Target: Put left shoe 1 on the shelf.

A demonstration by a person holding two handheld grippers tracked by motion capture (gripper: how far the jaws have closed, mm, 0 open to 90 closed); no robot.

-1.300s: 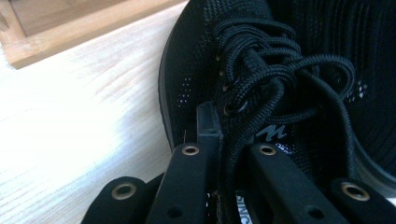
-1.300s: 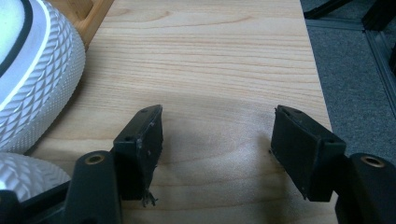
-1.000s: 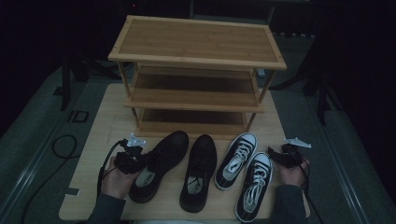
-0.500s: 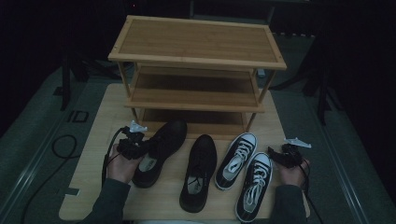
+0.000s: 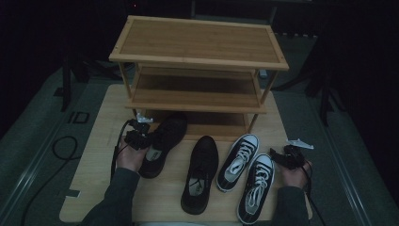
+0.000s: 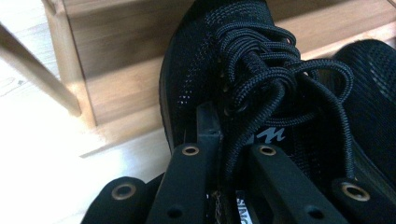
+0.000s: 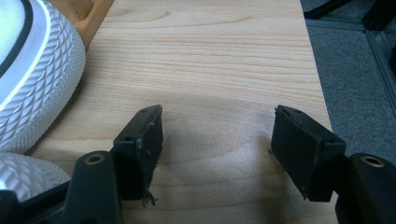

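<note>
High view: my left gripper (image 5: pixel 137 136) holds the black mesh lace-up shoe (image 5: pixel 162 143) at its collar, toe just under the three-tier bamboo rack (image 5: pixel 197 70). Right gripper (image 5: pixel 288 157) rests on the pale wooden board (image 5: pixel 101 141).

Left gripper view: jaws clamped on the collar beside the laces (image 6: pixel 275 79); soft upper, likely light, may sag. Heel cut off.

Right gripper view: jaws apart, nothing between; white-soled sneaker (image 7: pixel 32 79) alongside.

The high camera looks down and forward from the near edge over the whole tabletop (image 5: pixel 103 188) and rack (image 5: pixel 197 47). The left gripper camera sits tight against the black shoe (image 6: pixel 243 70); the right one skims the tabletop's right edge, sharing the white-toed sneaker (image 7: pixel 32 74).
</note>
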